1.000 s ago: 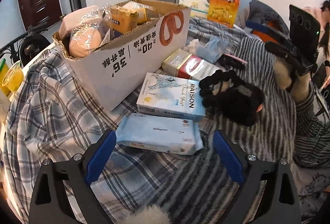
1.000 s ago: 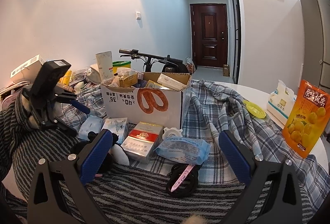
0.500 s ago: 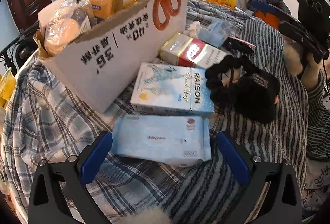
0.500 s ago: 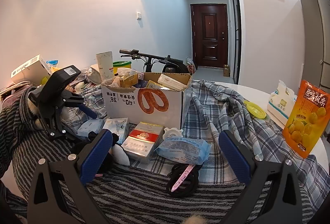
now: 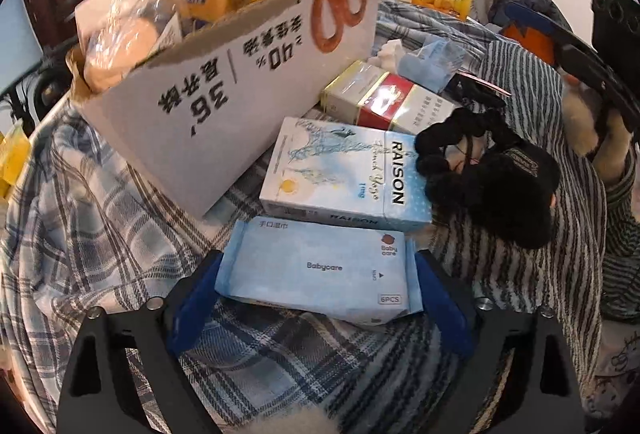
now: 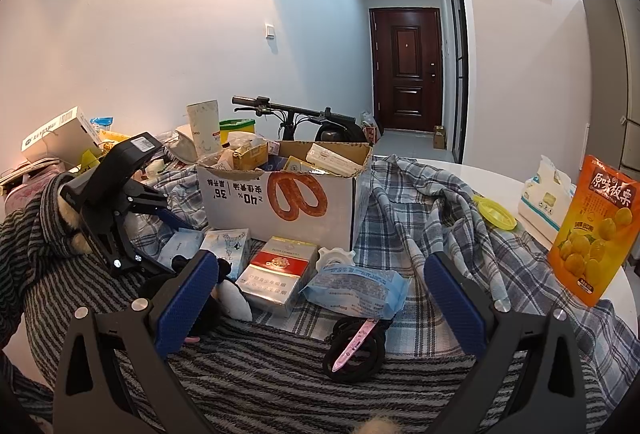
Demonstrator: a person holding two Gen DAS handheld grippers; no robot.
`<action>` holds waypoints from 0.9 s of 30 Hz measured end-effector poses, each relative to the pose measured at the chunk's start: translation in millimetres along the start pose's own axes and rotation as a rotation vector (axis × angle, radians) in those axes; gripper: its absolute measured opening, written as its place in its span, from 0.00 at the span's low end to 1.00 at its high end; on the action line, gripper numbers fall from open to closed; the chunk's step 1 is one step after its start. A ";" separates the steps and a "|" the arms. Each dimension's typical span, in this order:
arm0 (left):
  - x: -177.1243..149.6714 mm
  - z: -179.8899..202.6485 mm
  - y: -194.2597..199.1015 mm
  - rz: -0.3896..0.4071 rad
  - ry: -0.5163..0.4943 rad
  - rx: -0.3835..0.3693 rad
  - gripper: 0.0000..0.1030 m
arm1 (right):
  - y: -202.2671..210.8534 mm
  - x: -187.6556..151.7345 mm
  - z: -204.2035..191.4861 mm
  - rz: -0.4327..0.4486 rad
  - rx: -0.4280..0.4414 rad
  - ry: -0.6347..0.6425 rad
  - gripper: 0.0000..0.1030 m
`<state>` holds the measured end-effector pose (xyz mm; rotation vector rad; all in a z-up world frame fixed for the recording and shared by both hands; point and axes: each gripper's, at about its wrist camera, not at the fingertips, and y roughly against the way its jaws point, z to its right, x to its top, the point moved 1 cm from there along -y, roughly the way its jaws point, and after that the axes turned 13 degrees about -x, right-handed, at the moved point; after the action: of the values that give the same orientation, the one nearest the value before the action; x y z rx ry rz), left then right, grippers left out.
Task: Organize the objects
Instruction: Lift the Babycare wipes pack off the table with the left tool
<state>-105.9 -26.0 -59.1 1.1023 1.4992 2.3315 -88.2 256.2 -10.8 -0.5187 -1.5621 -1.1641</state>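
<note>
A light blue Babycare wipes pack (image 5: 320, 268) lies on the plaid cloth between the open fingers of my left gripper (image 5: 316, 286); contact is unclear. Behind it lie a blue RAISON box (image 5: 344, 174), a red and gold carton (image 5: 384, 100) and a black plush toy (image 5: 492, 182). An open cardboard box (image 5: 224, 90) full of snacks stands behind them. In the right wrist view my right gripper (image 6: 320, 298) is open and empty above the striped cloth, with the left gripper (image 6: 120, 210) at the left by the wipes pack (image 6: 180, 244).
A crumpled blue packet (image 6: 356, 290), black hair ties (image 6: 352, 350) with a pink tag and a white cap (image 6: 334, 258) lie before the cardboard box (image 6: 280, 202). An orange snack bag (image 6: 592, 230), tissue pack (image 6: 544, 198) and yellow lid (image 6: 494, 216) sit at right.
My left gripper has moved forward and down, so its open fingers now flank the wipes pack. The right gripper has stayed still.
</note>
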 end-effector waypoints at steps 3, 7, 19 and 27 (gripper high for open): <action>-2.2 7.5 4.2 0.032 -0.022 0.056 0.84 | 0.5 0.2 0.1 0.003 -0.001 -0.001 1.00; -4.2 19.4 28.9 0.170 -0.046 0.169 0.82 | 5.0 0.7 4.8 0.025 0.002 -0.029 1.00; -18.0 77.4 127.4 0.811 0.054 0.224 0.83 | 2.8 0.1 20.1 0.012 0.028 -0.109 1.00; -4.7 71.5 83.2 0.665 0.033 0.267 0.83 | -5.3 -0.2 24.4 -0.032 0.021 -0.135 1.00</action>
<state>-35.4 -17.0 24.6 1.8824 1.6843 2.5897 -104.3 275.3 -12.0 -0.5703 -1.7013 -1.1556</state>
